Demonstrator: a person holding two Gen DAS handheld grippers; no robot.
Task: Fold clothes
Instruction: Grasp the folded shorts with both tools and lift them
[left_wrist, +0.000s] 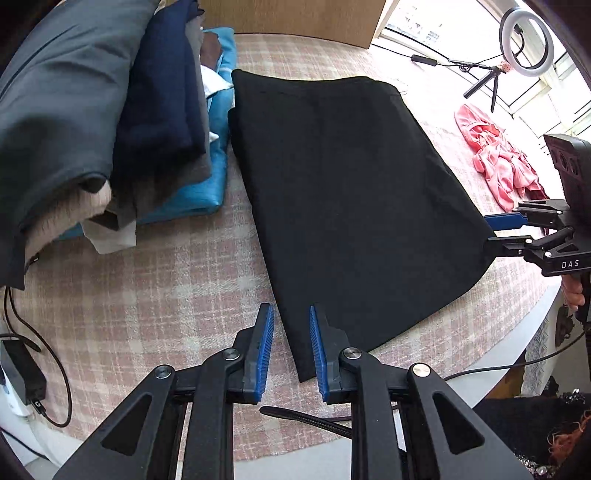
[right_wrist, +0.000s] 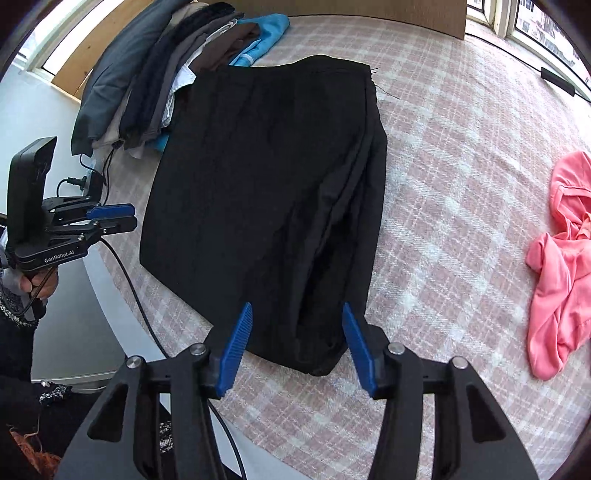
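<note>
While over the near left corner of the black garment, left gripper hangs with jaws parted a little, nothing pinched, corner tip lying between the blue pads. Lies flat on the checked tablecloth, long axis running away toward the far edge, beside the folded stack. Shows right gripper at the garment's right edge, cloth not visibly caught. From the right wrist: right gripper spread wider, empty, straddling the near right corner of the same garment, layered fold edges just ahead. Left gripper off the left edge, narrowly parted. Pink garment well apart. Each hand nearest its own corner; likely a pinch next.
</note>
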